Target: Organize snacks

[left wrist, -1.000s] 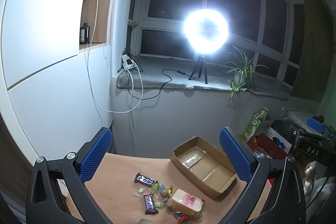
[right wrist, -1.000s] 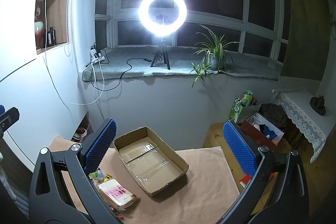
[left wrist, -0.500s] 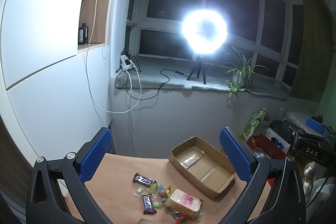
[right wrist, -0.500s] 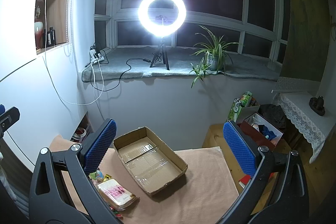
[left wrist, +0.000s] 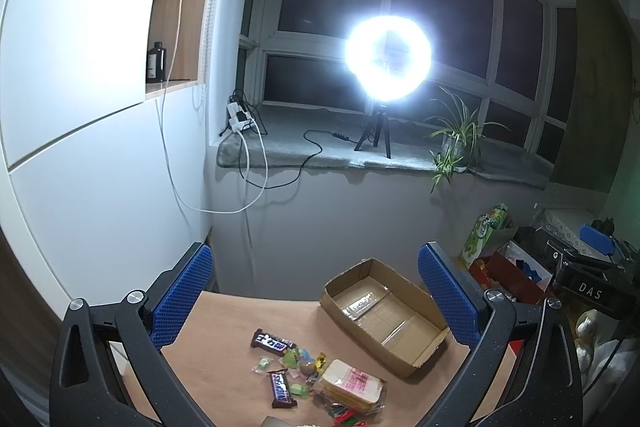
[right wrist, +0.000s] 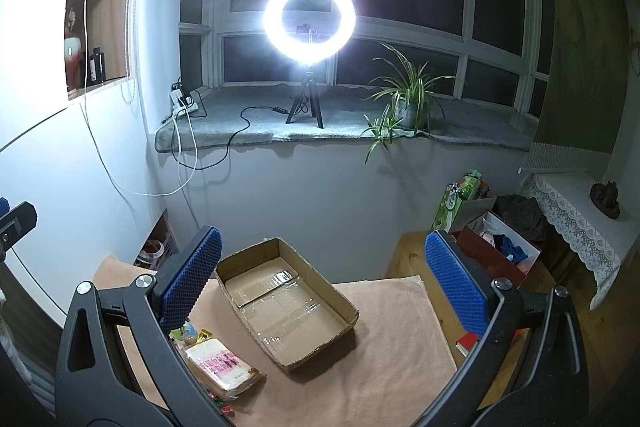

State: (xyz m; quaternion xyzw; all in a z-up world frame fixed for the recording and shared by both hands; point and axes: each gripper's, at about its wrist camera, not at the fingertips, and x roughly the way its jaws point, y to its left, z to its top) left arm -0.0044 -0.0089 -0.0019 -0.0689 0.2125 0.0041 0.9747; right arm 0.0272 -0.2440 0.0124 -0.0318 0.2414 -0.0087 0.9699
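An empty cardboard box (left wrist: 384,311) lies open on the tan-covered table (left wrist: 224,323); it also shows in the right wrist view (right wrist: 286,303). Left of the box is a pile of snacks: two Snickers bars (left wrist: 273,341) (left wrist: 282,389), several small candies (left wrist: 300,361) and a clear pack of wafers (left wrist: 352,385), which the right wrist view shows too (right wrist: 222,367). My left gripper (left wrist: 316,291) is open and empty, high above the pile. My right gripper (right wrist: 320,279) is open and empty, above the box.
A bright ring light (right wrist: 309,19) on a tripod and a potted plant (right wrist: 408,99) stand on the windowsill. Cluttered boxes (right wrist: 496,247) and a lace-covered stand (right wrist: 572,211) are right of the table. A white cabinet wall (left wrist: 80,147) is on the left.
The left wrist view has shifted slightly, so the snacks and box sit a little left and higher in frame. The right view is almost unchanged. Both grippers stay open.
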